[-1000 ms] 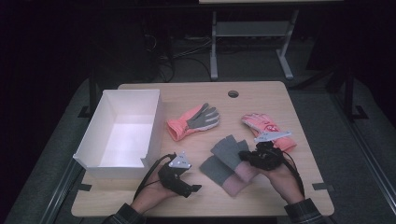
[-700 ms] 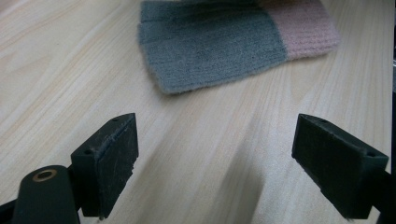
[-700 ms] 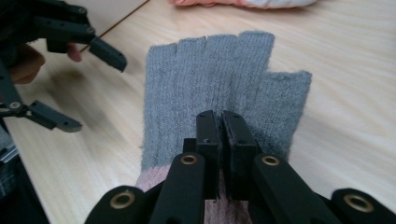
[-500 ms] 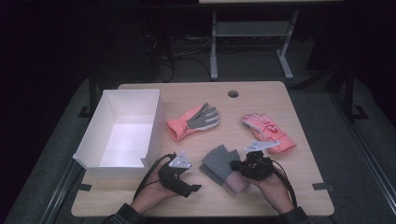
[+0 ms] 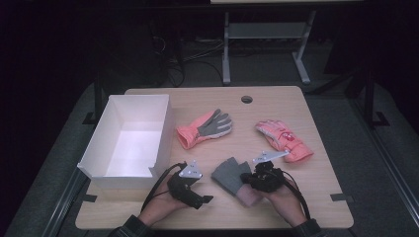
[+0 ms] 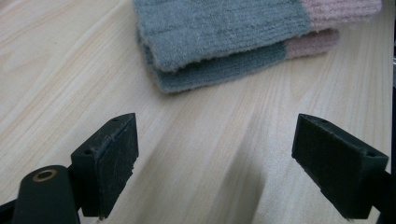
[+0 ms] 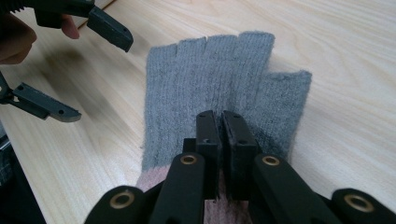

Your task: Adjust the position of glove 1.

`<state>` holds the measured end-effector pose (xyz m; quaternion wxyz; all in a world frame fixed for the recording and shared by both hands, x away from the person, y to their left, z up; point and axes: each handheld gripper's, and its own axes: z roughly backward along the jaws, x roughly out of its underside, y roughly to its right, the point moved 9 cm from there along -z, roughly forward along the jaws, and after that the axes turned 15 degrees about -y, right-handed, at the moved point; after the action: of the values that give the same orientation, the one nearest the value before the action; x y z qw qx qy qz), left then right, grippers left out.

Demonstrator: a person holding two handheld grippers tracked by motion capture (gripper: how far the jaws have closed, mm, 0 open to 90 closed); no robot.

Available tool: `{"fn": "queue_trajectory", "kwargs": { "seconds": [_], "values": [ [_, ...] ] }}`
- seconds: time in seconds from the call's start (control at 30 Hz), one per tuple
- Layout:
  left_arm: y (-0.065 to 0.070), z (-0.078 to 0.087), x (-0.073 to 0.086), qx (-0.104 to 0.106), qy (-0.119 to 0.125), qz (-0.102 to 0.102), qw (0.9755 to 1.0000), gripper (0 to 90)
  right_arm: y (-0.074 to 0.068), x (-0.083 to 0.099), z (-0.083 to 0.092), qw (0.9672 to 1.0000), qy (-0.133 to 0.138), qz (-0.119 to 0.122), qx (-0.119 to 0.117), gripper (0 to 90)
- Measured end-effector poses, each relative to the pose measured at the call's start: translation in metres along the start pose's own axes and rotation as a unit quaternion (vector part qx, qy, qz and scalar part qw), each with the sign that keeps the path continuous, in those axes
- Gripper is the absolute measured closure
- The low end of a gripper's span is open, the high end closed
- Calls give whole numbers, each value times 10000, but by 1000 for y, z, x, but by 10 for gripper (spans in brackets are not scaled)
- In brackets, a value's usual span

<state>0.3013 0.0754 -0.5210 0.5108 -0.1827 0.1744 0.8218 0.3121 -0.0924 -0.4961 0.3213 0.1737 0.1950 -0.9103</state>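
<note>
While the right gripper (image 7: 220, 122) has its jaws pressed together on the grey knit of a fingerless glove (image 7: 219, 100), pinching the fabric near where the grey body meets the pink cuff, the glove lies flat on the worktop (image 5: 316, 197) with its short finger stubs and thumb pointing away from that gripper; in the high view the same right gripper (image 5: 257, 177) sits on the glove (image 5: 228, 173) near the front edge of the worktop, a hand (image 5: 284, 197) behind it; in the left gripper view two grey and pink knit layers (image 6: 233, 42) lie stacked, one on the other, so it may be a pair; the left gripper (image 5: 197, 198) rests just to the left of the glove, its jaws spread wide with nothing between them and bare wood beneath, apart from the fabric; farther out, a coral glove with a grey palm (image 5: 205, 127) lies near the middle of the worktop; a pink patterned glove (image 5: 282, 140) lies toward the right side, well apart from the coral one; a white open box (image 5: 160, 138) stands at the left side.
</note>
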Motion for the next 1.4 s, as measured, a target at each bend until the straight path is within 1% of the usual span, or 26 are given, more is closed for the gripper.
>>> {"fn": "queue_trajectory", "kwargs": {
  "seconds": [0.13, 0.17, 0.3, 0.33, 0.37, 0.43, 0.47, 0.5, 0.53, 0.57, 0.6, 0.63, 0.67, 0.7, 0.73, 0.77, 0.8, 0.83, 0.9, 0.97, 1.03, 1.1, 1.2, 1.27, 1.37, 1.4],
  "values": [
    [0, 0, 0, 10, 1, 5, 10000, 142, -1, 0, -3, 10000, -41, 43, -6, 860],
    [0, 0, 1, 2, -29, -29, 10000, 142, -1, 0, -4, 10000, -53, 48, 11, 860],
    [0, 0, 1, -10, -44, -46, 10000, 142, 0, 1, -9, 9999, -113, 34, -1, 855],
    [0, 0, 0, -5, -17, -13, 10000, 142, 0, 2, -11, 9999, -139, 39, -4, 846],
    [0, 0, 0, -8, -23, -14, 10000, 142, 0, 2, -12, 9999, -146, 38, -2, 827],
    [0, 0, 0, 6, -31, -7, 10000, 152, 0, 2, -11, 9999, -120, 93, 28, 746],
    [1, 1, 0, 41, -17, -26, 10000, 162, -1, 1, -8, 9999, -67, 121, 37, 685],
    [2, 2, -1, 73, 25, 74, 9999, 165, -1, 0, -6, 9999, -8, 122, 45, 664],
    [2, 3, -1, 103, 36, 63, 9999, 185, 0, 0, -2, 9999, 26, 125, 69, 660],
    [2, 3, -1, 103, 36, 63, 9999, 226, 1, -2, 2, 9997, 122, 178, 102, 658],
    [2, 6, -2, 110, 64, 76, 9999, 248, 5, -2, 8, 9995, 214, 199, 147, 696],
    [4, 7, -2, 204, 111, 138, 9996, 288, 8, -1, 11, 9993, 249, 225, 161, 734],
    [4, 7, -3, 238, 128, 148, 9995, 369, 12, -1, 14, 9992, 290, 256, 140, 777],
    [4, 8, -3, 254, 121, 150, 9995, 411, 15, 0, 16, 9993, 279, 231, 132, 819],
    [4, 9, -2, 335, 61, 128, 9993, 469, 20, 2, 18, 9992, 248, 242, 195, 852],
    [5, 9, -2, 392, 57, 159, 9991, 557, 26, 5, 19, 9991, 220, 276, 247, 878],
    [6, 10, -3, 427, 76, 184, 9989, 626, 31, 6, 21, 9990, 223, 253, 280, 896],
    [7, 11, -3, 486, 59, 167, 9987, 687, 36, 8, 22, 9990, 210, 232, 304, 900],
    [9, 12, -5, 532, 60, 162, 9984, 801, 43, 12, 23, 9987, 195, 296, 354, 900],
    [13, 12, -8, 619, 48, 125, 9980, 869, 50, 18, 21, 9982, 123, 355, 458, 900],
    [17, 8, -12, 689, 59, 132, 9975, 894, 54, 25, 19, 9979, -12, 401, 506, 900],
    [19, 4, -15, 672, -16, 82, 9977, 896, 56, 31, 17, 9979, -73, 426, 478, 900],
    [23, -2, -21, 688, -56, 62, 9976, 897, 56, 39, 16, 9976, -192, 473, 462, 900],
    [28, -10, -28, 696, -138, 20, 9975, 896, 55, 41, 17, 9977, -185, 498, 422, 900],
    [30, -16, -32, 660, -178, -25, 9977, 896, 55, 43, 16, 9978, -176, 533, 363, 900],
    [34, -21, -34, 652, -250, -75, 9975, 896, 54, 43, 15, 9977, -209, 538, 352, 900]
  ]
}}
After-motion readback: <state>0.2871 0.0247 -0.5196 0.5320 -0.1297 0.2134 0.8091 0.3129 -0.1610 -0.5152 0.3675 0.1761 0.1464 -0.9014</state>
